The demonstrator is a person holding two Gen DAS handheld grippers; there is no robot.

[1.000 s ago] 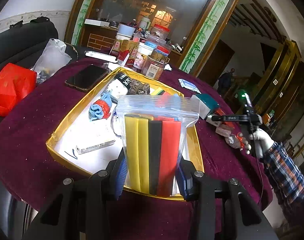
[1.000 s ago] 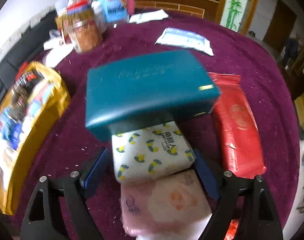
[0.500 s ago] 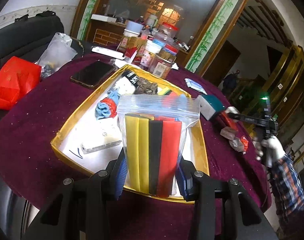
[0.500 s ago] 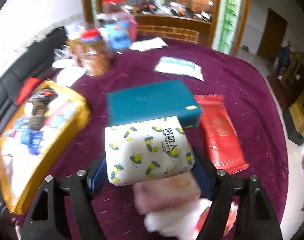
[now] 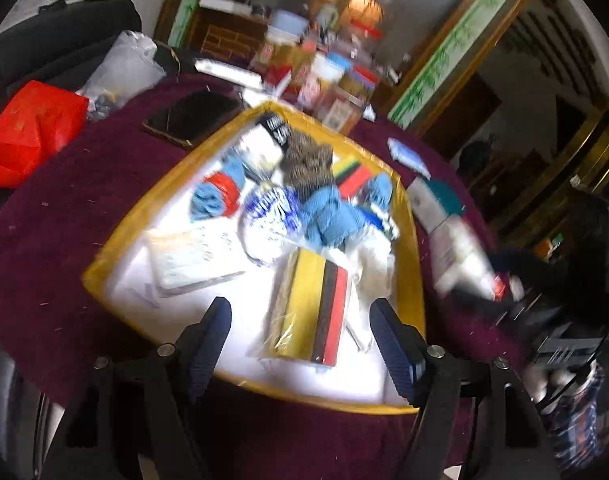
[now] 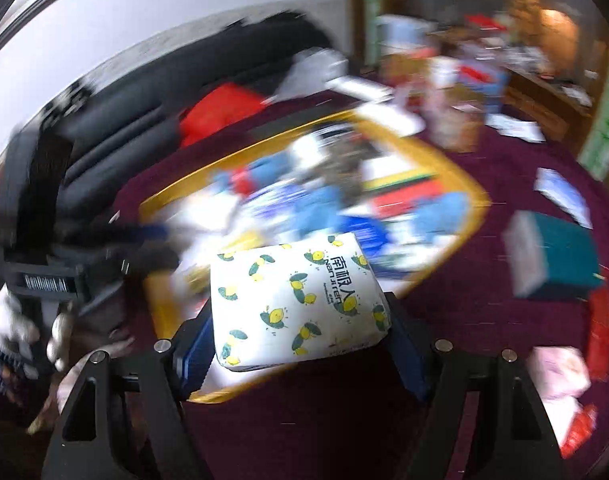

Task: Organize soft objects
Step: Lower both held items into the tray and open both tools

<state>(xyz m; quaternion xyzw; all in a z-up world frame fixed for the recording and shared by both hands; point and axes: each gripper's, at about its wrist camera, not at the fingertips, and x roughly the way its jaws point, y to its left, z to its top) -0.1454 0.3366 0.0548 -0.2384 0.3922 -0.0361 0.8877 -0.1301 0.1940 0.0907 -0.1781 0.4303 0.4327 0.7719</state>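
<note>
My left gripper (image 5: 300, 322) is open and empty above the near edge of the gold-rimmed tray (image 5: 108, 258). A clear zip bag of yellow, black and red strips (image 5: 314, 304) lies in the tray between my fingers. My right gripper (image 6: 296, 328) is shut on a white tissue pack with lemon print (image 6: 296, 294) and holds it above the tray's near corner (image 6: 472, 208). The right view is blurred by motion. The left gripper also shows at the left in the right wrist view (image 6: 44, 280).
The tray holds blue cloths (image 5: 328, 216), a brown furry item (image 5: 306, 162) and a white pack (image 5: 192, 256). A teal box (image 6: 560, 256), red packets (image 6: 600, 328) and a pink pack (image 6: 560, 368) lie on the maroon tablecloth. A phone (image 5: 192, 118), jars (image 5: 332, 80) and a red bag (image 5: 32, 124) are beyond.
My left gripper opened and let the zip bag drop into the tray. My right gripper lifted the lemon tissue pack and swung left from the teal box toward the tray.
</note>
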